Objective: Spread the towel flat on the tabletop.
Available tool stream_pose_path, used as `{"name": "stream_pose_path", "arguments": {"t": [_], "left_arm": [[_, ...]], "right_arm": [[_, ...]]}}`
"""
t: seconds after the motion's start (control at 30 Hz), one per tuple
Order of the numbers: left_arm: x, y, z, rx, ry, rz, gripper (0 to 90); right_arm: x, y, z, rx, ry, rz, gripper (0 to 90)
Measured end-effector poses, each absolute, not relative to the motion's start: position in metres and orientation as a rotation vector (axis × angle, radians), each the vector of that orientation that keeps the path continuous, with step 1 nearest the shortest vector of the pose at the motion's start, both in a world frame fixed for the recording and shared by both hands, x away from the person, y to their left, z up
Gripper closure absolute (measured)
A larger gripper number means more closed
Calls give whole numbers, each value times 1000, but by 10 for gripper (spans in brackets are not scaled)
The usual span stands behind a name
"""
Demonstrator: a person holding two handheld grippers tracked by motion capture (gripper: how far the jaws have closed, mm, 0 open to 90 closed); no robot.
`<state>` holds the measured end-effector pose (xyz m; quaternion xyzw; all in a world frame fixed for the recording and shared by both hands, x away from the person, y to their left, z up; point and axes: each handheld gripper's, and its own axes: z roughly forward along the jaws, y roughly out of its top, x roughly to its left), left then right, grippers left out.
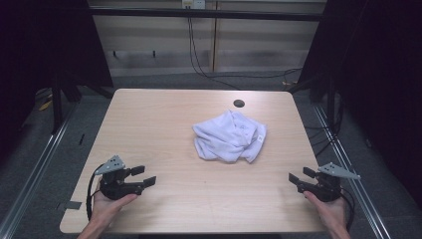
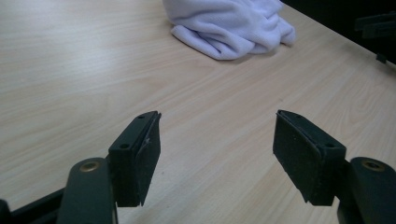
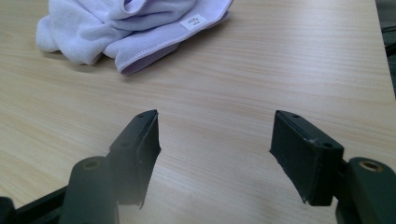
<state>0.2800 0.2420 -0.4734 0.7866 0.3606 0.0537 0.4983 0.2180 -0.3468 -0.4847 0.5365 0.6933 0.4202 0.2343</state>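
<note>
table (image 1: 164,124): light wood-grain top with rounded corners, the landmark for the rest
grommet hole (image 1: 239,103): small dark round opening in the table top, near its far edge and right of the middle
black cables (image 1: 199,59): hang down the wall beyond the table's far edge and trail along the floor toward the right
wall panels (image 1: 159,40): pale horizontal boards behind the table
dark curtains (image 1: 45,45): drawn at both sides beyond the table's far corners
metal rails (image 1: 35,164): run along the floor at the table's left and right sides
floor (image 1: 74,124): grey, all around the table
</note>
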Motion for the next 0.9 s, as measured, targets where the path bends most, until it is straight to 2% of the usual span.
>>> {"name": "stream_pose_path", "arguments": {"t": [0.3, 0.67, 0.9], "left_arm": [[284, 233, -476, 1931, 852, 101, 306], [298, 228, -481, 1952, 877, 112, 317], [299, 236, -478, 1919, 871, 127, 369]], "right_arm": [[222, -322, -474, 1400, 2007, 1219, 289], [253, -280, -460, 1298, 2107, 1255, 301], [308, -247, -456, 1251, 2195, 1236, 320]]}}
